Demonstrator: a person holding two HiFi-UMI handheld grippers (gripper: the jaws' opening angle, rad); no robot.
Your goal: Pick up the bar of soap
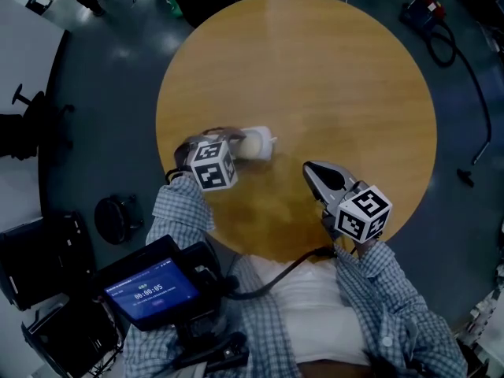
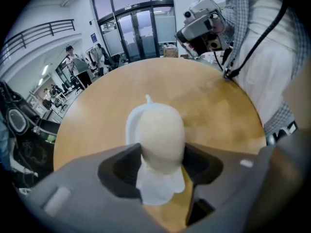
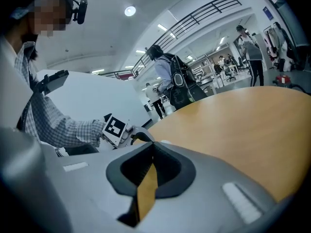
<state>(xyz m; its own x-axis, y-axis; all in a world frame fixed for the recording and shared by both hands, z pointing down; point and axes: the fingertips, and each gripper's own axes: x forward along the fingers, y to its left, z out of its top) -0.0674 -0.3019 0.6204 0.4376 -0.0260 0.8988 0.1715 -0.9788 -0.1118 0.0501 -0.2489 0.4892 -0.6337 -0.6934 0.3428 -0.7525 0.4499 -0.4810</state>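
Observation:
A pale cream bar of soap [image 2: 161,137] lies on a white soap dish [image 2: 132,125] on the round wooden table [image 1: 339,77], left of its middle. My left gripper [image 2: 163,161] reaches over the dish from the left, and its dark pads [image 2: 127,164] touch the bar on both sides. From the head view the soap [image 1: 250,143] shows just past the left gripper [image 1: 239,142] and its marker cube. My right gripper [image 1: 309,166] hovers over the table's near edge, jaws shut with nothing in them. In its own view the right gripper [image 3: 151,147] points towards the left one.
A handheld device with a lit screen [image 1: 153,290] hangs at my lower left. A black stool [image 1: 116,215] stands on the dark floor left of the table. Cables and a machine [image 1: 429,18] lie at the far right. People stand far off in the hall [image 2: 75,62].

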